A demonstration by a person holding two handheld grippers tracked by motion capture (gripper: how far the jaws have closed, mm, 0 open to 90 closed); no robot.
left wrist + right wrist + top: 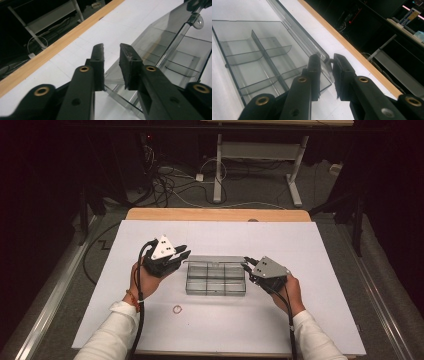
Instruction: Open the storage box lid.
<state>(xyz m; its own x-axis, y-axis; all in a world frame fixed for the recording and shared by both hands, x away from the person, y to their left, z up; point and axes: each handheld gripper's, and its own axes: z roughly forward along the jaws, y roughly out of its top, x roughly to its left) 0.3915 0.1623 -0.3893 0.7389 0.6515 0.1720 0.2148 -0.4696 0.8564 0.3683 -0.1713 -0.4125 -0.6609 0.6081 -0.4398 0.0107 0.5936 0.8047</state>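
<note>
While both hands worked at the table, counts were as follows.
Grippers: 2, one per hand, each w/ a grey three-cornered plate on top and a trailing cable.
Left gripper (183, 252): at the far left corner of the box; jaws apart w/ a narrow gap, nothing clamped; the clear lid edge lay just beyond the tips in the left gripper view (111, 66).
Right gripper (246, 263): at the far right corner of the box; jaws stood a little apart, straddling the lid's small tab in the right gripper view (326, 72); can't tell if the pads touched it.
Box (216, 279): 1, clear plastic organiser, mid-table on the white sheet, between the two grippers.
Compartments: 6 counted, 2 rows of 3; all looked bare.
Lid (215, 258): 1, clear, hinged along the far side, laid back.
Rubber band (177, 309): 1, small ring, near side, left of centre, well apart from the box.
White sheet (300, 320): 1, covering most of the wooden table (215, 214).
Writing/brands: none readable on box or grippers.
</note>
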